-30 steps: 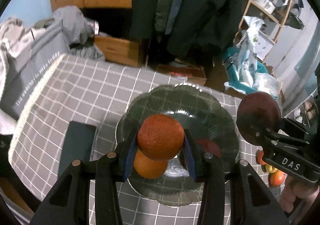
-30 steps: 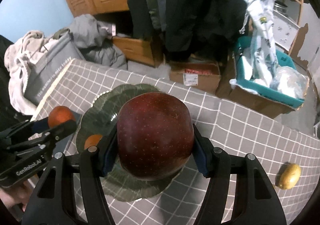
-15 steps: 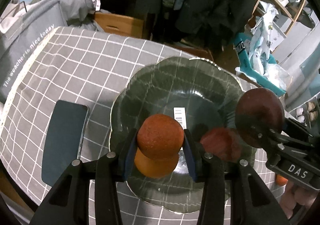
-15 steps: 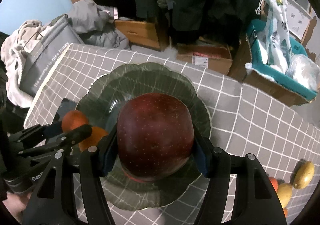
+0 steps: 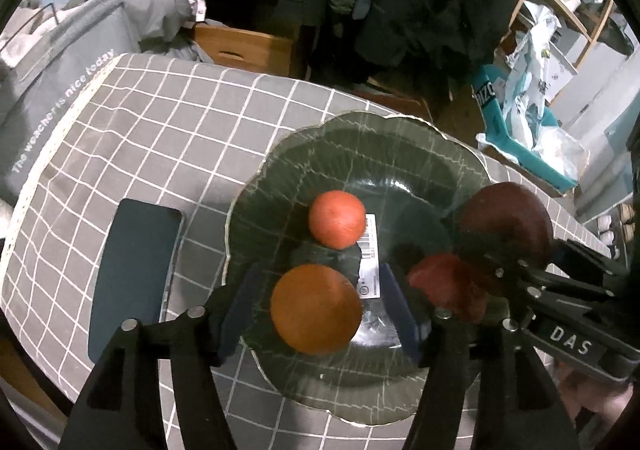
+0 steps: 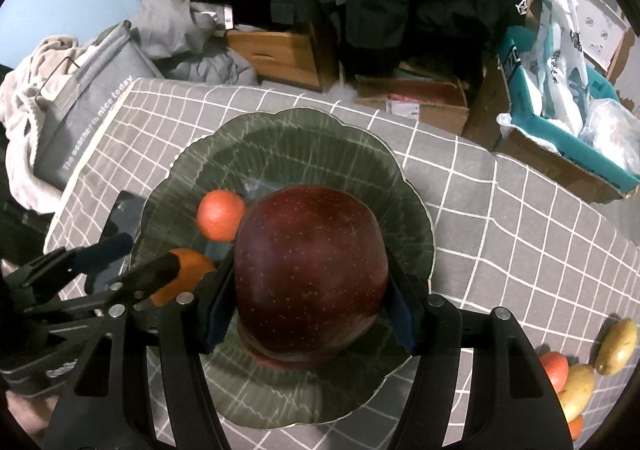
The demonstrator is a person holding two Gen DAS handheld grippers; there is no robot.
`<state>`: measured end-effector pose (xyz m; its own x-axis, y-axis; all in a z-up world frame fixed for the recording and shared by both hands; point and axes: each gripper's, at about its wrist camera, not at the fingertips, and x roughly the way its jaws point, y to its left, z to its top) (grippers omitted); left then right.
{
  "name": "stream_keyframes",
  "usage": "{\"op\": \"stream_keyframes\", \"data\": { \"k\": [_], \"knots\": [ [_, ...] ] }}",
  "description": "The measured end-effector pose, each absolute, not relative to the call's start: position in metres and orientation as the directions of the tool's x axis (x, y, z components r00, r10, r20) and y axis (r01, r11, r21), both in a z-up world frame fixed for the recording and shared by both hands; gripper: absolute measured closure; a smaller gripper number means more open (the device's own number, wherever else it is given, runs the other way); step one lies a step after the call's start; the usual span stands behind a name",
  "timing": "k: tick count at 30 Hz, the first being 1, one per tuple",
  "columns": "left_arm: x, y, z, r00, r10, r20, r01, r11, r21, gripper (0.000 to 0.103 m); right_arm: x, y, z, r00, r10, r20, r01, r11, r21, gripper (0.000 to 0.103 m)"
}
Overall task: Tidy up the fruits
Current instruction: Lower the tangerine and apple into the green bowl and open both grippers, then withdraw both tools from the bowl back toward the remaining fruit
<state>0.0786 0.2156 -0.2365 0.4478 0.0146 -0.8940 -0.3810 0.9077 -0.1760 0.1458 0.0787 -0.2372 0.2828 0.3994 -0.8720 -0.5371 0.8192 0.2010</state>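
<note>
Only the left wrist view shows the barcode sticker [image 5: 369,255] on the bottom of the green glass plate [image 5: 344,142], and the dark phone [image 5: 132,270] lying on the counter [image 5: 168,122] just left of the left claw [image 5: 316,310]. That claw stands spread wide, its pads clear of the orange [image 5: 316,314] between them; a smaller tangerine [image 5: 337,219] lies just ahead of it, both inside the plate. To its right the right claw [image 5: 500,250] clamps a dark red apple [image 5: 506,216], with a reddish reflection on the glass beneath.

Only the right wrist view shows the loose fruits [image 6: 580,366] on the counter at that claw's far right. The right claw [image 6: 310,298] is closed on the apple [image 6: 310,262], low over the plate [image 6: 304,134].
</note>
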Motion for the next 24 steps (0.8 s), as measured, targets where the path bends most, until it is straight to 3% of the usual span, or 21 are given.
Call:
{"op": "stream_keyframes", "data": {
  "k": [20, 24],
  "knots": [
    [0.068, 0.215, -0.223, 0.470, 0.033, -0.882, -0.395, 0.901, -0.177, 0.037, 0.144, 0.078, -0.227, 0.312, 0.397, -0.863, -0.554, 0.814, 0.175, 0.036],
    [0.067, 0.212, -0.219, 0.476, 0.034, -0.879, -0.393, 0.902, -0.179, 0.037, 0.142, 0.071, -0.218, 0.362, 0.369, -0.856, -0.540, 0.832, 0.130, 0.031]
  ]
}}
